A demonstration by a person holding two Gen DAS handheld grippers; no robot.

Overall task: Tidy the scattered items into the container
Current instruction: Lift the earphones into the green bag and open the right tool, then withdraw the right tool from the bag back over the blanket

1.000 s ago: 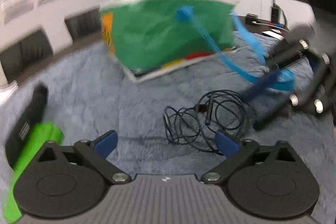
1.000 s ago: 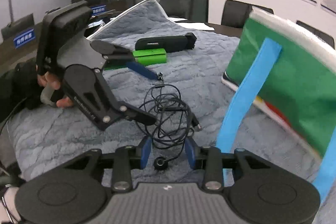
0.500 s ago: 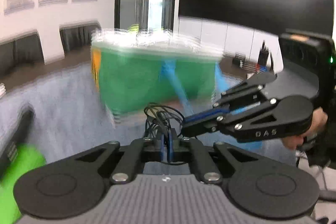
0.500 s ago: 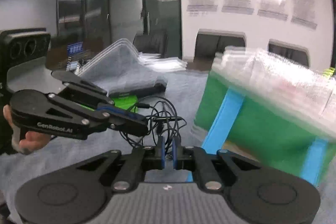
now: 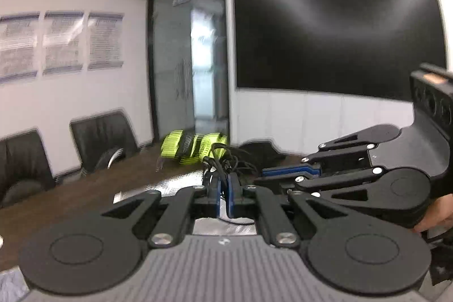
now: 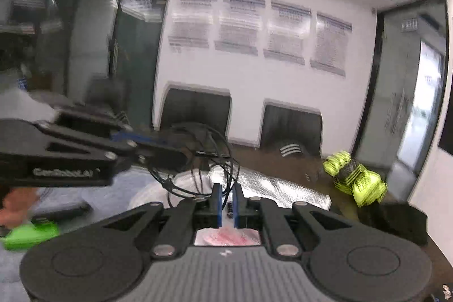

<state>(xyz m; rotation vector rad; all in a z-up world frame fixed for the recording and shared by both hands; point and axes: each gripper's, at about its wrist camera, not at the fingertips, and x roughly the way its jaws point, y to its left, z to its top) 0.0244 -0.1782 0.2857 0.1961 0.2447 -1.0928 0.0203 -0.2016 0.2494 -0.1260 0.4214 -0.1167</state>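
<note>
A tangled black cable [image 5: 219, 157] hangs in the air between both grippers. My left gripper [image 5: 223, 179] is shut on its strands, and the loops rise just past the blue pads. From the right, the right gripper [image 5: 262, 177] comes in and meets the same bundle. In the right wrist view, the right gripper [image 6: 227, 188] is shut on the cable [image 6: 169, 184], and the left gripper [image 6: 175, 149] holds it from the left. Below the fingers lies the silver-lined bag [image 6: 269, 186], which also shows as a shiny patch [image 5: 181, 184] in the left wrist view.
A bright green item [image 6: 28, 235] and a black bar-shaped item [image 6: 62, 212] lie on the grey cloth at lower left. Yellow-green gloves [image 6: 354, 180] and a black box [image 6: 396, 220] sit on the brown table. Office chairs [image 6: 198, 109] line the wall.
Both grippers closed on the cable and lifted it off the cloth. The views have swung up from the table to the walls, and the green bag has dropped below the fingers.
</note>
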